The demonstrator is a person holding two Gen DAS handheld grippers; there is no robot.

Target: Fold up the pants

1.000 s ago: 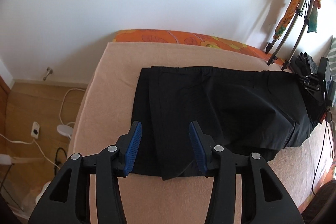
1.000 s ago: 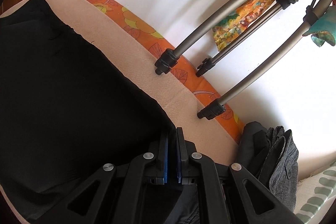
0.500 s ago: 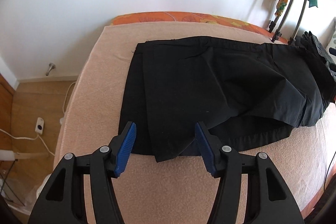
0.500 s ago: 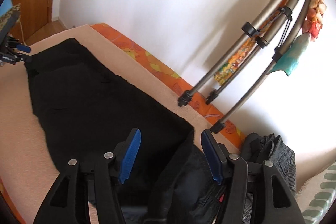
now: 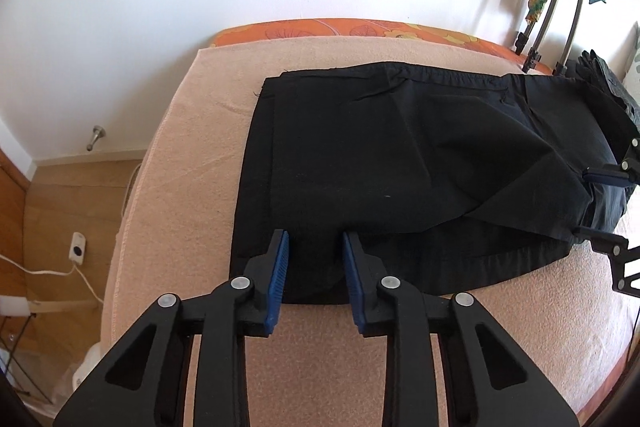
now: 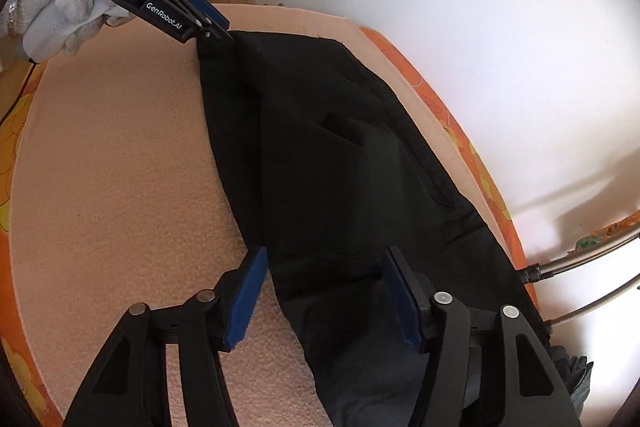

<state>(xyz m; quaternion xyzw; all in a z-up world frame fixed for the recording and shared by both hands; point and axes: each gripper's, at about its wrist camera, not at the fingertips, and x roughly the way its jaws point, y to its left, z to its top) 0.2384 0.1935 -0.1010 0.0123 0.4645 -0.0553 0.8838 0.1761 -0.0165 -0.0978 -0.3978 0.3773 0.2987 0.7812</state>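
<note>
Pants (image 5: 380, 155) are laid folded on the bed (image 5: 192, 155). Left tongs (image 5: 314, 251) are held open over their near edge; right tongs (image 6: 324, 267) are spread wide over them, nothing gripped.

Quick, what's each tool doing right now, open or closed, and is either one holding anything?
Left tool: open, fingers straddling the near edge of the pants, nothing clamped.
Right tool: open wide over the pants, holding nothing.

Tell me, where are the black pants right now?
The black pants lie spread on the peach blanket near the wall, with the open left gripper at one end and the open right gripper at the other.
</note>
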